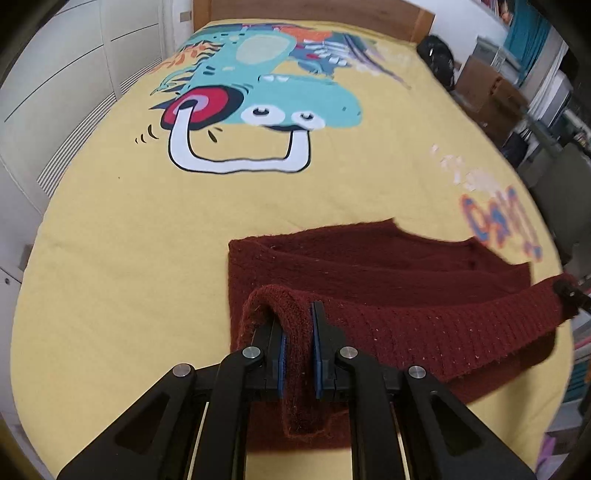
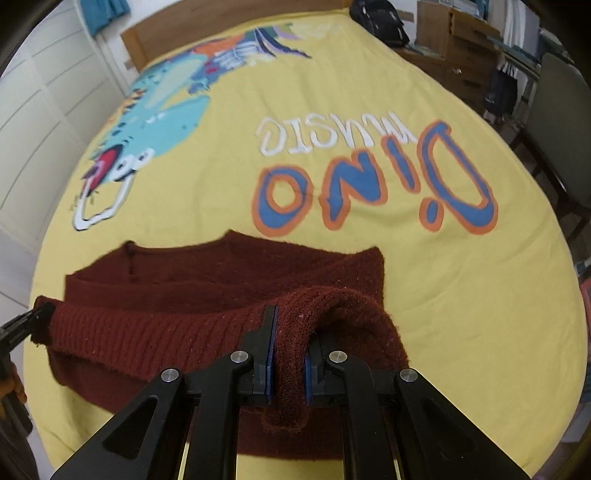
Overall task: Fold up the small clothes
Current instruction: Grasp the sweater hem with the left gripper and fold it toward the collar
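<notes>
A dark red knitted sweater lies on the yellow dinosaur bedspread. Its near ribbed hem is lifted and stretched between both grippers. My left gripper is shut on the hem's left corner, with cloth draped over the fingers. My right gripper is shut on the hem's right corner. The right gripper's tip shows at the right edge of the left wrist view, and the left gripper's tip shows at the left edge of the right wrist view. The sweater body lies flat beyond the hem.
The bedspread covers a bed with a wooden headboard at the far end. White cupboards stand left. A black bag, cardboard boxes and a chair stand right of the bed.
</notes>
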### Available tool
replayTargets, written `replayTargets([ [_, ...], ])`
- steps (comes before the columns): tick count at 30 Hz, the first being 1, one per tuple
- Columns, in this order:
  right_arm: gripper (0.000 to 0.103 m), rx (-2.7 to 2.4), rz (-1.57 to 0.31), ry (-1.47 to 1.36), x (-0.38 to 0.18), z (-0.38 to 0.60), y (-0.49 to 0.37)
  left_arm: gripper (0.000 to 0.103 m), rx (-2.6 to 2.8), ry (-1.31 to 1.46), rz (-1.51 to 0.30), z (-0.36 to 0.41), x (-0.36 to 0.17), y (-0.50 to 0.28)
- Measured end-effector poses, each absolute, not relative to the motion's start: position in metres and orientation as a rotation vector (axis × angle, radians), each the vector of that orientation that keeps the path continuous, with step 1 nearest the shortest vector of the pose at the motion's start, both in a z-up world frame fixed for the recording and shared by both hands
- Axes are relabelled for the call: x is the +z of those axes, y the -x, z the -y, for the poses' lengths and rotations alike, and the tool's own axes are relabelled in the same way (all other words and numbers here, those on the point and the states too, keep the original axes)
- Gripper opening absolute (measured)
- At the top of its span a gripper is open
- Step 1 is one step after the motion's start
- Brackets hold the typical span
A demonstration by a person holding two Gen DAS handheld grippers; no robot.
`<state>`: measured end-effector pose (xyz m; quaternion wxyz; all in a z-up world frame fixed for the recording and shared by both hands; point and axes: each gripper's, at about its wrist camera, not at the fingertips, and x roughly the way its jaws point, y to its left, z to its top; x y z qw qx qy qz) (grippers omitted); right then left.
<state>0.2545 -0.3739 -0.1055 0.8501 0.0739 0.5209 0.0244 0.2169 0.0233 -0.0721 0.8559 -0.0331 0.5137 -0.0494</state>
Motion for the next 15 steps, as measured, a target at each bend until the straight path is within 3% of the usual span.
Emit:
replayTargets([
  [5,0.014,0.015,-1.159,-0.167,-0.134,0.375,-0.265,0.011,-0.038,0.063,-1.109,-0.024,-0.105,-0.232],
  [7,0.020,0.001,-1.177,-0.161,-0.140,0.376,-0.266,0.012,-0.019,0.067,-1.129,-0.026,-0.112,-0.236],
  [10,0.057,-0.007,-1.161,-0.155,-0.139,0.378,-0.262,0.020,-0.015,0.068,-1.154,-0.026,-0.115,-0.238],
  [11,0.076,0.001,-1.154,-0.168,-0.137,0.380,-0.259,0.027,-0.017,0.069,-1.155,-0.026,-0.114,-0.237],
  [12,0.081,0.000,-1.146,-0.170,-0.135,0.380,-0.258,0.034,-0.027,0.074,-1.158,-0.026,-0.113,-0.236],
  [14,0.081,0.010,-1.120,-0.160,-0.127,0.380,-0.253,0.072,-0.036,0.079,-1.147,-0.025,-0.107,-0.235],
  [15,0.083,0.014,-1.105,-0.148,-0.123,0.378,-0.250,0.082,-0.018,0.064,-1.130,-0.024,-0.102,-0.233],
])
